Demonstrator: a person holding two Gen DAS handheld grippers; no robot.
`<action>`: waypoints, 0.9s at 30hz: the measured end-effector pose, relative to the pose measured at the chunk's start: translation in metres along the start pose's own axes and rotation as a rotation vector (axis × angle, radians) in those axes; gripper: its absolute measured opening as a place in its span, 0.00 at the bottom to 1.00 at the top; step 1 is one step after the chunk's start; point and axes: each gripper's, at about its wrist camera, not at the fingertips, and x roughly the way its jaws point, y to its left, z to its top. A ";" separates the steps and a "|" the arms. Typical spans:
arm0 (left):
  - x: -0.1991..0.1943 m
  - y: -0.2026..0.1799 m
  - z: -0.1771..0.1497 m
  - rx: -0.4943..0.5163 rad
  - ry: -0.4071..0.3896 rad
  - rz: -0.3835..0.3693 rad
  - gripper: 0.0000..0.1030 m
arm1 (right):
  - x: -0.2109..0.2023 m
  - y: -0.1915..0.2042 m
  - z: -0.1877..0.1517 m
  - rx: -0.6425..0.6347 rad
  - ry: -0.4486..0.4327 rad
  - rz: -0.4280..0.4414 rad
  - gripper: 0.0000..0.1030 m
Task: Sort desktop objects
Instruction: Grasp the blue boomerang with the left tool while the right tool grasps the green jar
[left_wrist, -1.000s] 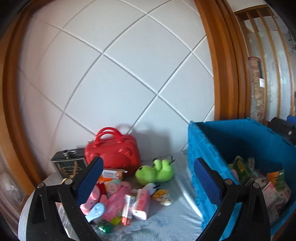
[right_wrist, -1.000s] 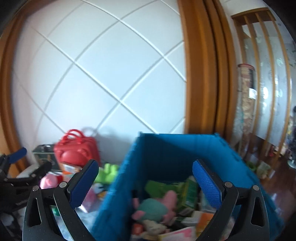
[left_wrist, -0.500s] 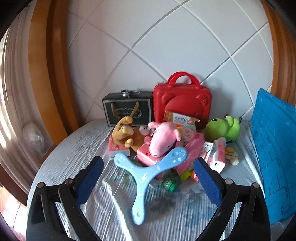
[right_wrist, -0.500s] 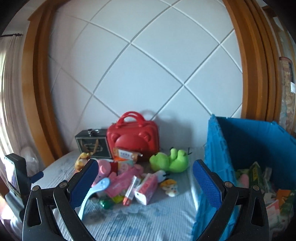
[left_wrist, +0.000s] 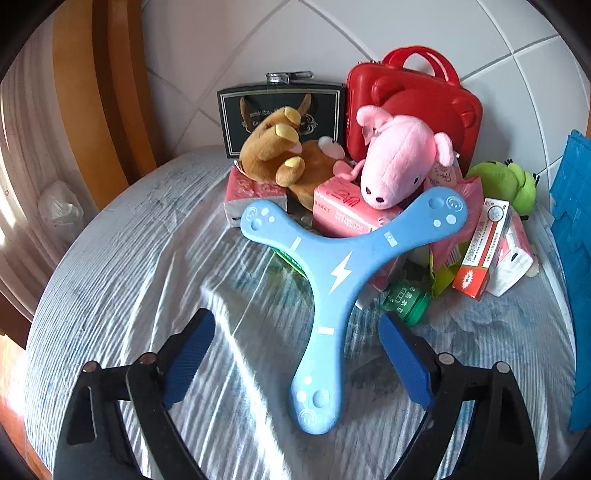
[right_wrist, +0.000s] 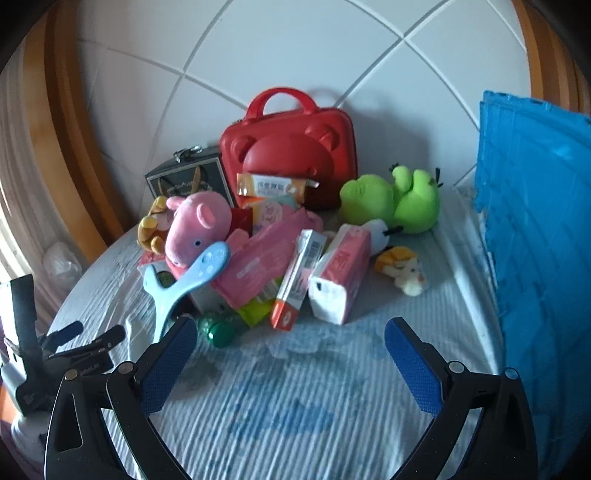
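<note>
Toys and small boxes lay in a heap on the round table (left_wrist: 122, 258), which was covered with a pale striped cloth. The left gripper (left_wrist: 295, 354) pointed down at the blue boomerang (left_wrist: 340, 273), whose lowest arm lay between the two blue pads; the jaws were closing, but the pads did not touch it and were apart from it on both sides. The boomerang leaned with its two upper arms on the heap, against a pink tissue pack (left_wrist: 343, 214) and under the pink pig toy (left_wrist: 399, 162). A brown plush toy (left_wrist: 284, 155) lay beside the pig, in front of a black box (left_wrist: 280, 107). The red case (left_wrist: 417, 99) stood upright against the white wall. A green plush frog (right_wrist: 391, 203) lay near the blue crate (right_wrist: 535, 229), which stood at the right edge of the table. The right gripper (right_wrist: 291, 354) hung over bare cloth with its jaws wide apart and nothing between them. A red and white box (right_wrist: 299, 280) and a green bottle (right_wrist: 218, 332) lay just before it.
</note>
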 end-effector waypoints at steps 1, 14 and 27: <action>0.009 -0.002 -0.001 0.006 0.016 0.001 0.84 | 0.011 0.004 -0.003 -0.010 0.023 0.005 1.00; 0.084 -0.017 0.004 0.036 0.073 -0.001 0.70 | 0.124 0.050 -0.012 -0.065 0.204 0.077 0.83; 0.091 -0.016 0.007 0.019 0.070 -0.031 0.35 | 0.187 0.081 -0.020 -0.104 0.283 0.148 0.61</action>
